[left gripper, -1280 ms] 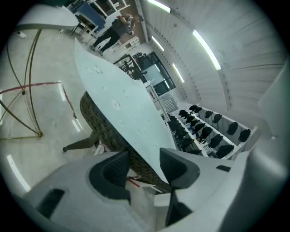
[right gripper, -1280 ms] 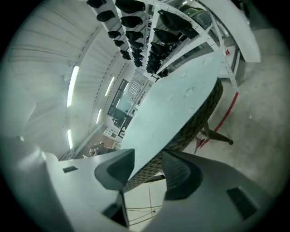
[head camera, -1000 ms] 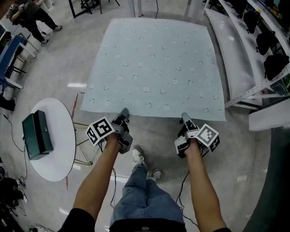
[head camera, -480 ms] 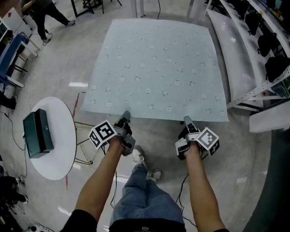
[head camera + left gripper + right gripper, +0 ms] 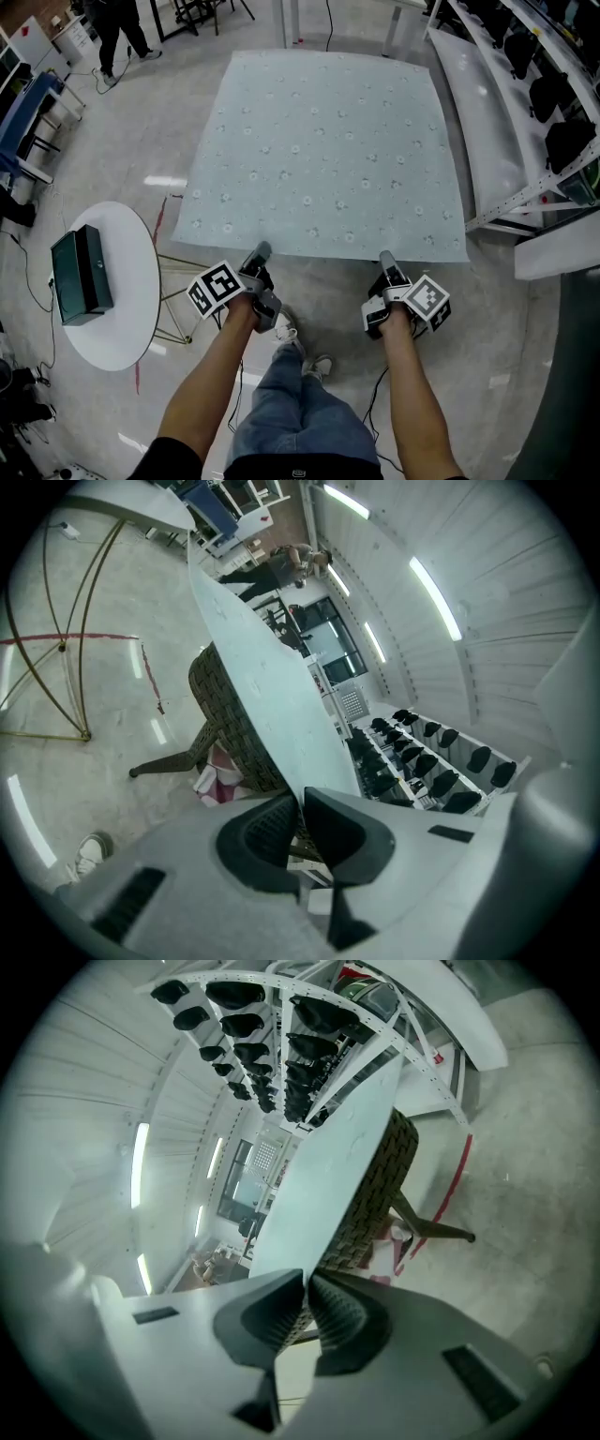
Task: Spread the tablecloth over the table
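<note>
At the near edge of the desk, the tablecloth is being pinched by the left gripper and the right gripper, both clenched on its hem. The cloth is lying flat over the desk, straight ahead, neither hand nearer.

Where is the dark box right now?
Head view, far left: the dark box sits on the round white table, left of the left gripper gripping the tablecloth.
</note>
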